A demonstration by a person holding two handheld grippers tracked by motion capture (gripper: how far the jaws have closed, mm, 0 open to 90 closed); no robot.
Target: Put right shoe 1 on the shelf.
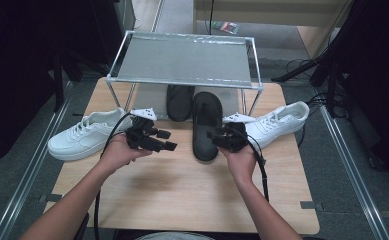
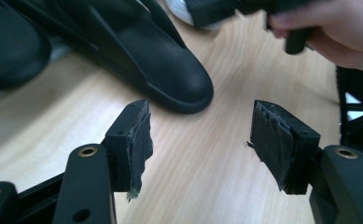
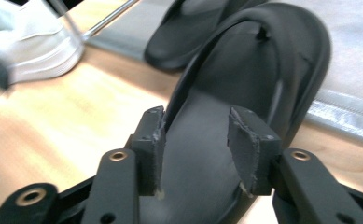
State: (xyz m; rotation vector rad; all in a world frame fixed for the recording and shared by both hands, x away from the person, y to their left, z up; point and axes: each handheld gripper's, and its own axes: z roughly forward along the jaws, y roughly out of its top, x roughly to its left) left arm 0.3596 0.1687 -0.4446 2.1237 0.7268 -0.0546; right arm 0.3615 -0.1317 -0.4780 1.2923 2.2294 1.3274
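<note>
From the high view I count four pieces of footwear on the table: two white sneakers, one at the left and one at the right, and two black slippers in the middle. The near slipper lies on the wood just beside my right gripper; the far slipper sits under the one metal rack. My left gripper hovers left of the near slipper.

In the left gripper view, my left gripper's jaws stand wide apart over bare wood, nothing between them, the near slipper's end just ahead.

In the right gripper view, my right gripper's jaws are parted over the near slipper's footbed, pads not pressing on it. The far slipper lies beyond.
</note>
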